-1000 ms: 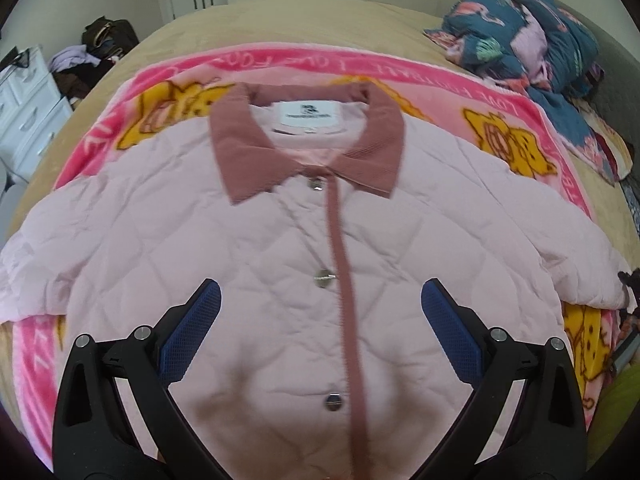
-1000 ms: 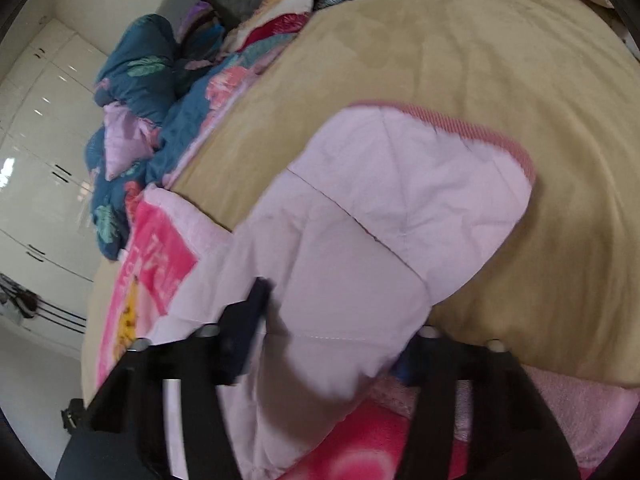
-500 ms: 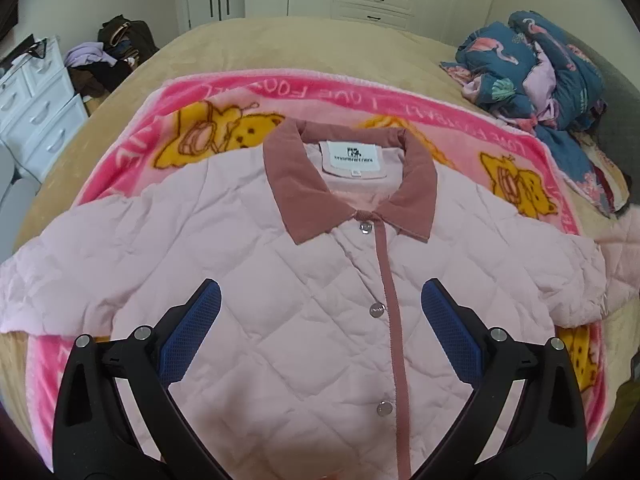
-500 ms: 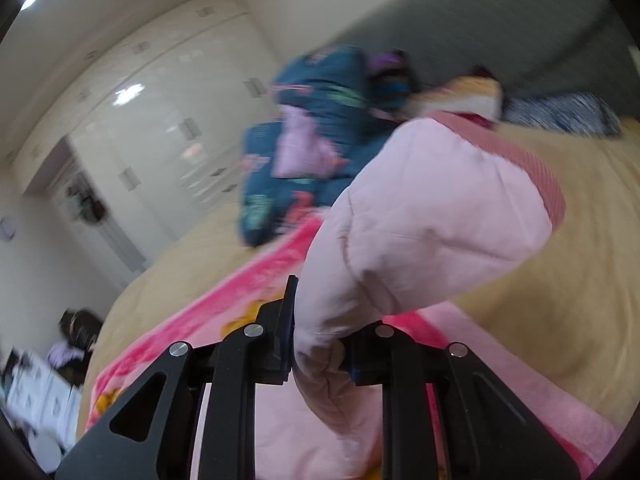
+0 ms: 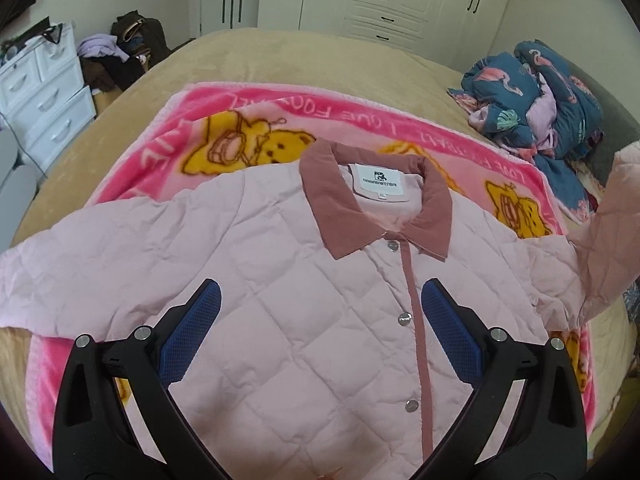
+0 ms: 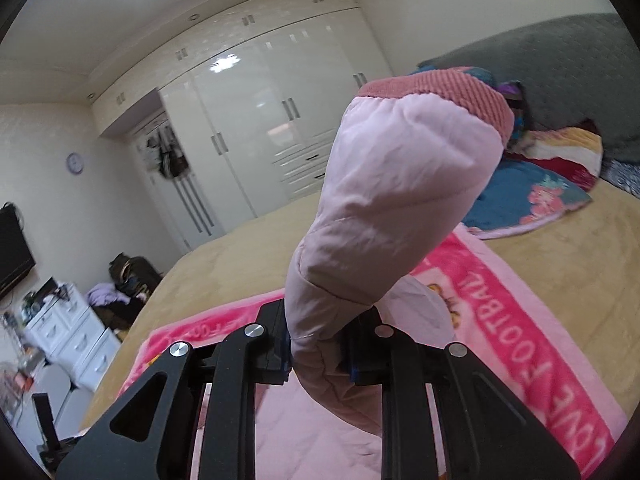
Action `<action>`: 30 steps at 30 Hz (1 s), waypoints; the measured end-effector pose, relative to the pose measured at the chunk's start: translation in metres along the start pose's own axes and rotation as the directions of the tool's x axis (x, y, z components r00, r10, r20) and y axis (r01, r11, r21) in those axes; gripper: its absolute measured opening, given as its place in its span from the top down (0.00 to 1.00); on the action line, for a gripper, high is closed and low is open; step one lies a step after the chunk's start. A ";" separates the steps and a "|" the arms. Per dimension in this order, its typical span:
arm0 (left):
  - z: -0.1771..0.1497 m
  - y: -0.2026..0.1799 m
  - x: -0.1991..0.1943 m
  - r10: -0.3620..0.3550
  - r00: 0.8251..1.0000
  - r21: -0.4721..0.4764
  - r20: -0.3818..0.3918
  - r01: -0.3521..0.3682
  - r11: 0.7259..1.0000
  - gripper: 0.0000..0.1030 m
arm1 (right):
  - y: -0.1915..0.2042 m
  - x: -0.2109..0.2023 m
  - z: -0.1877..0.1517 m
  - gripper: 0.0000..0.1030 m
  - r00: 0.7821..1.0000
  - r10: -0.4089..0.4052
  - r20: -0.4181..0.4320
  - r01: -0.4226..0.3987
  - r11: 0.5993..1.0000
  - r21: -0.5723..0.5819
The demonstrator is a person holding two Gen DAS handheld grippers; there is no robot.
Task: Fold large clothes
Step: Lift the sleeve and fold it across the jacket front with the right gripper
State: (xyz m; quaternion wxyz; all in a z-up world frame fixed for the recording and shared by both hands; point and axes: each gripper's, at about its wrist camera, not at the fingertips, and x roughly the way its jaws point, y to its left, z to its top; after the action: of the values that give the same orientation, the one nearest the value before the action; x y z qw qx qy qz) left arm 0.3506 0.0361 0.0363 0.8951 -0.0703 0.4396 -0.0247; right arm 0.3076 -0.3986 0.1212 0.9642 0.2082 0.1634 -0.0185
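Note:
A pale pink quilted jacket with a dusty-rose collar and placket lies face up and buttoned on a pink cartoon blanket. My left gripper hovers open above the jacket's chest, nothing between its blue pads. My right gripper is shut on the jacket's sleeve, which stands lifted high above the bed, its rose cuff at the top. In the left wrist view that raised sleeve rises at the right edge.
The blanket lies on a tan bed. A heap of blue patterned bedding sits at the bed's far right. White drawers and piled bags stand left of the bed, white wardrobes behind it.
My right gripper closed on the sleeve and raised it high off the bed, rolling as it went. The left gripper pulled back and up, so more of the jacket and blanket shows.

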 end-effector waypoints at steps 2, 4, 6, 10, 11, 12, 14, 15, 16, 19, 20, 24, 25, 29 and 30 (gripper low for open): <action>0.001 0.006 -0.002 -0.011 1.000 -0.010 0.003 0.011 1.000 0.09 | 0.011 0.000 -0.001 0.82 1.000 0.017 -0.005 -0.017 1.000 -0.014; 0.002 0.012 -0.005 -0.019 1.000 -0.018 0.006 0.019 1.000 0.09 | 0.025 0.001 -0.002 0.82 0.999 0.038 -0.010 -0.038 0.999 -0.031; 0.004 0.019 -0.010 -0.028 0.999 -0.040 0.019 0.029 0.999 0.09 | 0.041 0.003 -0.006 0.82 0.998 0.053 -0.015 -0.054 0.998 -0.039; 0.007 0.031 -0.017 -0.031 0.999 -0.065 0.041 0.034 0.997 0.09 | 0.069 0.006 -0.017 0.82 0.995 0.096 -0.038 -0.098 0.994 -0.049; 0.007 0.033 -0.018 -0.027 0.999 -0.064 0.045 0.030 0.997 0.09 | 0.075 0.007 -0.020 0.82 0.993 0.108 -0.045 -0.110 0.993 -0.048; 0.007 0.036 -0.019 -0.023 0.999 -0.066 0.048 0.026 0.997 0.09 | 0.079 0.008 -0.023 0.82 0.992 0.115 -0.049 -0.117 0.992 -0.048; 0.007 0.042 -0.020 -0.026 0.999 -0.083 0.047 0.030 0.996 0.09 | 0.091 0.011 -0.029 0.82 0.989 0.137 -0.063 -0.140 0.989 -0.053; 0.007 0.044 -0.020 -0.031 0.998 -0.091 0.046 0.035 0.995 0.09 | 0.095 0.011 -0.031 0.82 0.987 0.145 -0.068 -0.149 0.987 -0.054; 0.007 0.047 -0.021 -0.034 0.998 -0.100 0.048 0.039 0.994 0.09 | 0.100 0.012 -0.035 0.82 0.985 0.154 -0.077 -0.159 0.986 -0.054; 0.007 0.053 -0.023 -0.035 0.998 -0.112 0.056 0.041 0.993 0.09 | 0.118 0.018 -0.048 0.82 0.978 0.180 -0.103 -0.186 0.981 -0.057; 0.007 0.055 -0.023 -0.037 0.998 -0.118 0.056 0.043 0.992 0.09 | 0.123 0.021 -0.054 0.82 0.976 0.188 -0.113 -0.195 0.979 -0.057; 0.006 0.061 -0.023 -0.050 0.997 -0.135 0.057 0.058 0.989 0.09 | 0.138 0.030 -0.070 0.82 0.966 0.212 -0.147 -0.222 0.974 -0.051; 0.006 0.062 -0.023 -0.055 0.997 -0.141 0.057 0.062 0.988 0.09 | 0.140 0.033 -0.075 0.82 0.963 0.218 -0.157 -0.227 0.973 -0.046; 0.005 0.065 -0.023 -0.073 0.996 -0.156 0.052 0.080 0.984 0.09 | 0.154 0.043 -0.097 0.82 0.952 0.234 -0.197 -0.248 0.967 -0.051; 0.005 0.066 -0.022 -0.078 0.996 -0.160 0.052 0.085 0.983 0.09 | 0.157 0.045 -0.102 0.82 0.949 0.238 -0.206 -0.255 0.965 -0.057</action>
State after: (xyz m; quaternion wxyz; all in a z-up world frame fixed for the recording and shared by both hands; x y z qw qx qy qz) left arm 0.3396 0.1041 0.0470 0.8943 -0.1612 0.4166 -0.0242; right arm 0.3353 -0.2119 0.0806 0.9457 0.1877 0.2315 0.1298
